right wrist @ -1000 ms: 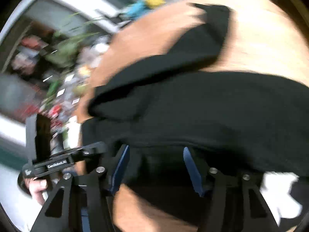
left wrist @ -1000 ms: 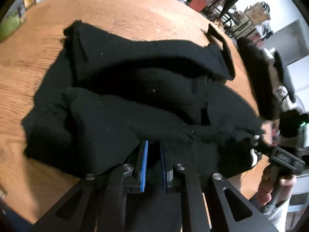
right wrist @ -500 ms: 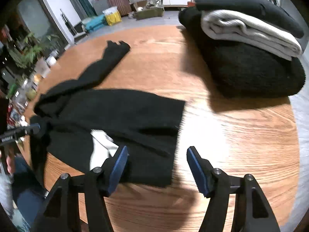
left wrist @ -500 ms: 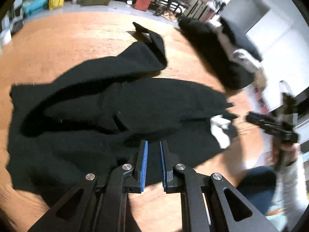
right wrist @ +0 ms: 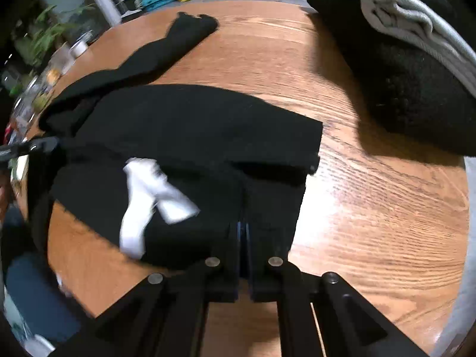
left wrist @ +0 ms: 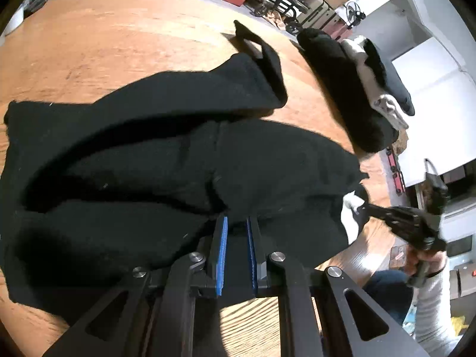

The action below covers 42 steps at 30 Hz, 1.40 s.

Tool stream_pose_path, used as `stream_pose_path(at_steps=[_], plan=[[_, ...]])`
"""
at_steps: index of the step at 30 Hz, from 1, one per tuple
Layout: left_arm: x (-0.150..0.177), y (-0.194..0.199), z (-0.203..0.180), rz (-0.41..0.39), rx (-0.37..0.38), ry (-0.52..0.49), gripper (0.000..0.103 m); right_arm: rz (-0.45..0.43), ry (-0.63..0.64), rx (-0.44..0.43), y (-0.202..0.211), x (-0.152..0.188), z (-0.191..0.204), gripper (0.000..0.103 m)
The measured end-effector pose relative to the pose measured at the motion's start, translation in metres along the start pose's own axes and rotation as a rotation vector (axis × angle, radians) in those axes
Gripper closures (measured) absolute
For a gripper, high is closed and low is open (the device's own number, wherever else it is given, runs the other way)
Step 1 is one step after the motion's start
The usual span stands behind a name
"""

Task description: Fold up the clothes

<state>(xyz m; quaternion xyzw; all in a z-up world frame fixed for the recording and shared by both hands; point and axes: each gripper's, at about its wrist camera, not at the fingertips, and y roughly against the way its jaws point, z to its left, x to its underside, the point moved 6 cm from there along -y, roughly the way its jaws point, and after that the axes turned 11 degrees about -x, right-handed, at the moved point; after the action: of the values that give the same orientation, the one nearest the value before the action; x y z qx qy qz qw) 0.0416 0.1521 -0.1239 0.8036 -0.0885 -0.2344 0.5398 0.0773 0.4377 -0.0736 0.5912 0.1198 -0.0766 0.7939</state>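
On wooden table (right wrist: 372,208) — both tools pinching black garment (right wrist: 193,125) (near edge).

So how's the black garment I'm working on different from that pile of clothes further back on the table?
The black garment lies loose and spread low across the wooden table, one sleeve trailing away; the pile of clothes is folded and stacked high. The garment is pinched at its near edge by the left tongs and right tongs; nothing touches the pile. The garment shows a white tag; the pile holds a whole grey layer. Both are mostly black and rest on the table.
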Motion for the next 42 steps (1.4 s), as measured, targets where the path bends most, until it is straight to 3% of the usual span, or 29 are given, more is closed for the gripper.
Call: stream_pose_path(at_steps=[6, 9, 10, 12, 15, 19, 21, 23, 25, 27, 29, 30, 32, 34, 36, 38, 39, 42], plan=[[0.003, 0.002, 0.009, 0.016, 0.001, 0.025, 0.090, -0.040, -0.105, 0.059, 0.023, 0.000, -0.030, 0.098], [0.011, 0.015, -0.015, -0.019, 0.017, -0.091, 0.090, -0.085, -0.080, 0.091, 0.025, -0.011, -0.013, 0.078], [0.017, 0.017, -0.025, -0.018, 0.036, -0.135, 0.090, -0.102, -0.055, 0.072, 0.025, -0.015, 0.000, 0.061], [0.027, 0.021, -0.044, -0.017, 0.068, -0.221, 0.090, -0.110, -0.016, 0.080, 0.022, -0.022, 0.018, 0.063], [0.044, 0.007, -0.061, 0.000, 0.007, -0.310, 0.090, -0.082, 0.048, 0.068, 0.015, -0.025, 0.043, 0.063], [0.058, -0.019, -0.071, 0.049, -0.056, -0.330, 0.090, 0.005, 0.045, 0.098, -0.015, -0.018, 0.053, 0.059], [0.061, -0.025, -0.073, 0.039, -0.070, -0.343, 0.090, 0.036, 0.030, 0.062, -0.026, -0.008, 0.059, 0.056], [0.060, -0.025, -0.076, 0.014, -0.055, -0.346, 0.090, 0.046, 0.007, -0.068, -0.035, -0.004, 0.067, 0.057], [0.059, -0.026, -0.077, -0.003, -0.057, -0.351, 0.090, 0.042, -0.015, -0.061, -0.043, -0.003, 0.069, 0.058], [0.058, -0.026, -0.078, -0.014, -0.060, -0.353, 0.090, 0.033, 0.001, -0.051, -0.044, -0.003, 0.072, 0.068], [0.059, -0.026, -0.077, 0.009, -0.052, -0.338, 0.097, 0.024, 0.017, -0.043, -0.045, -0.004, 0.075, 0.100], [0.061, -0.023, -0.078, 0.020, -0.031, -0.343, 0.103, 0.020, 0.020, -0.052, -0.038, -0.002, 0.076, 0.101], [0.066, -0.014, -0.083, 0.047, 0.024, -0.357, 0.103, 0.011, 0.026, -0.070, -0.026, 0.001, 0.078, 0.102], [0.078, 0.002, -0.095, 0.094, 0.131, -0.419, 0.103, 0.004, 0.033, -0.089, -0.013, 0.004, 0.079, 0.102], [0.078, 0.024, -0.101, 0.070, 0.206, -0.463, 0.103, 0.009, 0.067, -0.124, 0.002, 0.007, 0.083, 0.094], [0.068, 0.036, -0.099, 0.044, 0.204, -0.474, 0.103, -0.039, 0.130, -0.084, 0.020, 0.006, 0.082, 0.050], [0.058, 0.039, -0.094, 0.021, 0.160, -0.467, 0.103, -0.067, 0.159, -0.053, 0.026, 0.004, 0.080, 0.046], [0.022, 0.036, -0.070, -0.090, -0.109, -0.455, 0.102, -0.108, 0.192, 0.051, 0.032, -0.010, 0.063, 0.046]])
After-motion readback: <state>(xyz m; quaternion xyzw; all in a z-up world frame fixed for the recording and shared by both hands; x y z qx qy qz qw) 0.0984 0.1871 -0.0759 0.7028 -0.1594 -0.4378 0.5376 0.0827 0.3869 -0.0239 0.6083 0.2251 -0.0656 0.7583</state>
